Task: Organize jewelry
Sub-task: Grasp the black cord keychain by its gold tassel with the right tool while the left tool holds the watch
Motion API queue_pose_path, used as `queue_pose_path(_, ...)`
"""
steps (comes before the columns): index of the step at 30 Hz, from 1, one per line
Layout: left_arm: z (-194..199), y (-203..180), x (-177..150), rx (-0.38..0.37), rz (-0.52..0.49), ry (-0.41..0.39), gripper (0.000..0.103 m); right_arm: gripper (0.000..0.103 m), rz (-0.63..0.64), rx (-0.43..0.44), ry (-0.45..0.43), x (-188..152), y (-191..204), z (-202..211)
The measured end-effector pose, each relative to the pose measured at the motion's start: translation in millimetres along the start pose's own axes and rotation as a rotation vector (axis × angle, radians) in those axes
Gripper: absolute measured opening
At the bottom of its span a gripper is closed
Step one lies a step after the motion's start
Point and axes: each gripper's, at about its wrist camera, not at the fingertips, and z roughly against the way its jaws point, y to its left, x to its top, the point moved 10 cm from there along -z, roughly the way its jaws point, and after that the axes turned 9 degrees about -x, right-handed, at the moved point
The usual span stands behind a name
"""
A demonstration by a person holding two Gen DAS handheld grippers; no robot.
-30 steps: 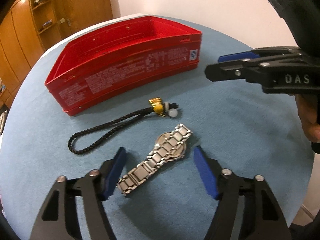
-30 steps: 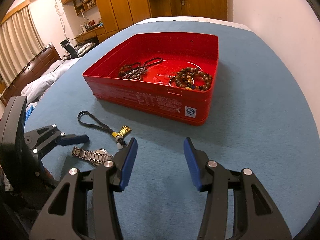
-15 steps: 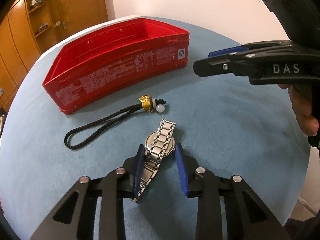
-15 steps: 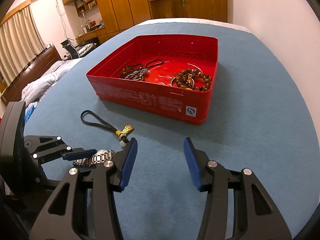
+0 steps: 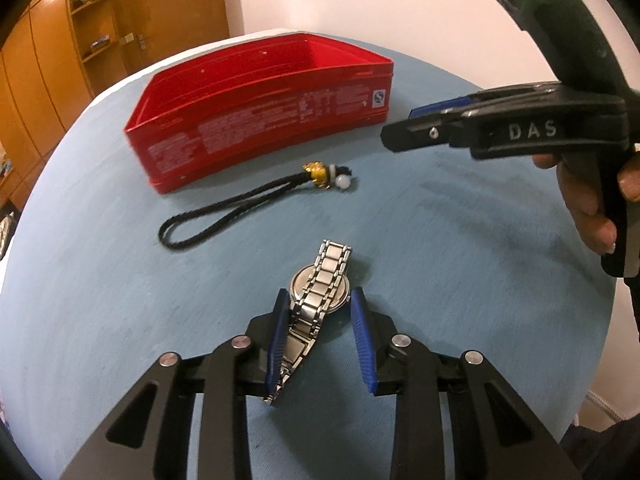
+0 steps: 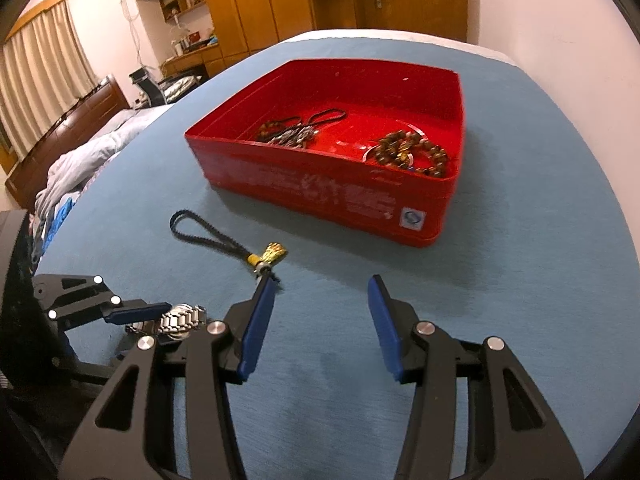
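Observation:
A silver metal watch lies on the blue tabletop, and my left gripper is shut on it. One pad presses the band and the other the case edge, so the band's near end stands on edge. From the right wrist view the same watch shows at the left gripper's tip. A black cord with a gold charm lies between the watch and the red box. My right gripper hangs open and holds nothing, near the box's right corner, with the charm just beyond its left pad.
The red box holds brown bead bracelets at the right and a dark corded piece at the left. A hand holds the right gripper. The round table edge curves close on both sides. A bed and wooden cupboards stand beyond.
My left jaws went from wide open to closed around the watch, which turned in line with the fingers. The left view shifted slightly. The right gripper has hardly moved.

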Motion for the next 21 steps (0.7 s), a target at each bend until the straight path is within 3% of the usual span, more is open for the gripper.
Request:
queue_pose_path(17,14.1,23.0,-14.1,0.037,0.042,-0.008,0.031,0.049,0.115,0.033,0.051,4.2,47.0,-38.2)
queue_pose_path(21,15.0,27.2,-14.2,0.041,0.054,-0.011,0.031,0.039,0.129,0.013,0.043,9.9,48.3,-45.0)
